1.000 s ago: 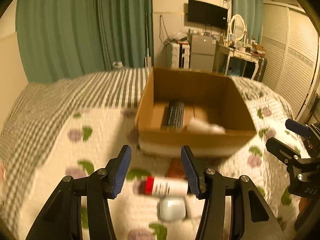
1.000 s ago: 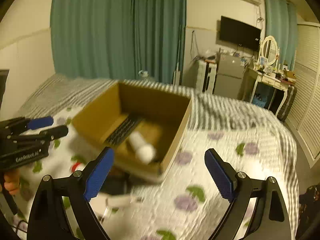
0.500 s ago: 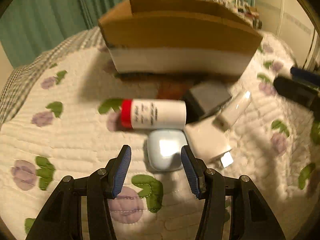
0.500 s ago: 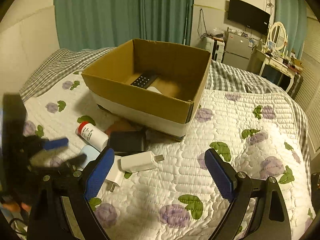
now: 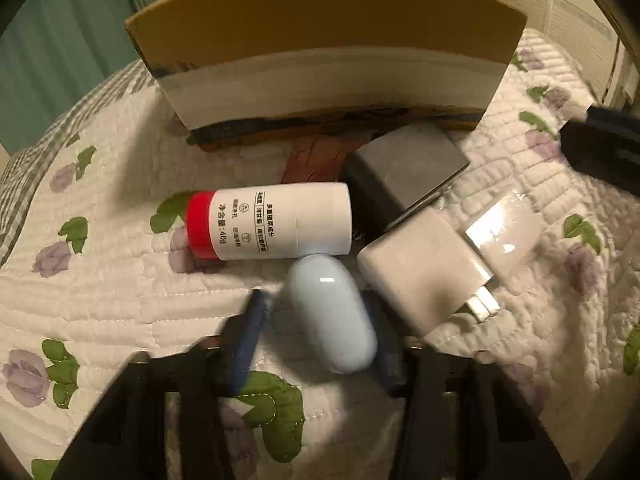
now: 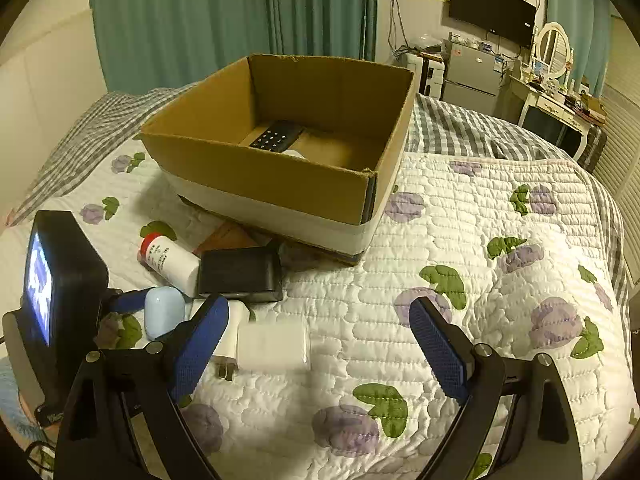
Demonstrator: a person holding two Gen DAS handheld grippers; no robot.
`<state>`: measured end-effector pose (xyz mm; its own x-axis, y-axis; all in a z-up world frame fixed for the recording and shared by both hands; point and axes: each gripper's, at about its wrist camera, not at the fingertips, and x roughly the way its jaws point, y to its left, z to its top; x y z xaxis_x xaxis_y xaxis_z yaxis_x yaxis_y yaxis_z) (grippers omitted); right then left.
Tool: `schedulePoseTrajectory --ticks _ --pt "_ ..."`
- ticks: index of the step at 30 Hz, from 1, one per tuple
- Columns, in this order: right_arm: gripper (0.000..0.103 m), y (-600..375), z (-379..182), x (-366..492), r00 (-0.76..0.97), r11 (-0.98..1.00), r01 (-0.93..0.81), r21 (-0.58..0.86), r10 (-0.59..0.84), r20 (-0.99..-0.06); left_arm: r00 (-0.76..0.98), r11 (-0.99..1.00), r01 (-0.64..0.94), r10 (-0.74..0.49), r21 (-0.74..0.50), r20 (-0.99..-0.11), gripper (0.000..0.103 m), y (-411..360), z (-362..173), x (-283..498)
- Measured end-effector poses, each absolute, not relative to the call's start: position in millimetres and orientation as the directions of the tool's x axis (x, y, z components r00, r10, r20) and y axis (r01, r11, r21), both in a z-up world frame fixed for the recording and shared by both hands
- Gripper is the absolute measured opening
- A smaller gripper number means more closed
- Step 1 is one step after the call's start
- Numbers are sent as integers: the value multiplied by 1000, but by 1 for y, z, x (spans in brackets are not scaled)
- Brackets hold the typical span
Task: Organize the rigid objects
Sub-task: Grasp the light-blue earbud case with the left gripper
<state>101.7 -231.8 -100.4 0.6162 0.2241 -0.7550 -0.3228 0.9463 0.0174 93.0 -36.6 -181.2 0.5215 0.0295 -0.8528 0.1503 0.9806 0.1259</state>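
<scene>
A light blue earbud case [image 5: 333, 312] lies on the quilt between the blue pads of my left gripper [image 5: 316, 344]; the jaws stand open around it, the left pad apart from it. It also shows in the right wrist view [image 6: 163, 316]. Beside it lie a white bottle with a red cap [image 5: 272, 227], a white charger plug [image 5: 428, 280], a white wrapped block [image 5: 504, 236] and a dark box [image 5: 404, 168]. The cardboard box [image 6: 304, 184] holds a black remote [image 6: 276, 140]. My right gripper [image 6: 320, 344] is open and empty above the quilt.
The items lie on a white floral quilt [image 6: 460, 280] in front of the cardboard box. A brown flat item [image 5: 316, 156] pokes out from under the box. Green curtains, a TV and a dresser stand beyond the bed.
My left gripper has dropped from above the box to the quilt and moved forward around the blue case. My right gripper has drawn back and lowered, still open.
</scene>
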Motion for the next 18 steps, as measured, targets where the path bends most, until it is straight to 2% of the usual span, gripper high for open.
schedulePoseTrajectory --ticks 12,16,18 --pt "92 -219 -119 96 592 935 -352 -53 178 -786 653 997 69 -15 40 -757 30 -16 -122 69" --pt "92 -201 -135 94 554 906 -411 -102 159 -818 652 998 63 -23 24 -758 30 -12 -119 72" --pt "89 -193 -144 94 531 891 -437 -120 148 -834 650 998 61 -26 18 -760 30 -8 -119 75"
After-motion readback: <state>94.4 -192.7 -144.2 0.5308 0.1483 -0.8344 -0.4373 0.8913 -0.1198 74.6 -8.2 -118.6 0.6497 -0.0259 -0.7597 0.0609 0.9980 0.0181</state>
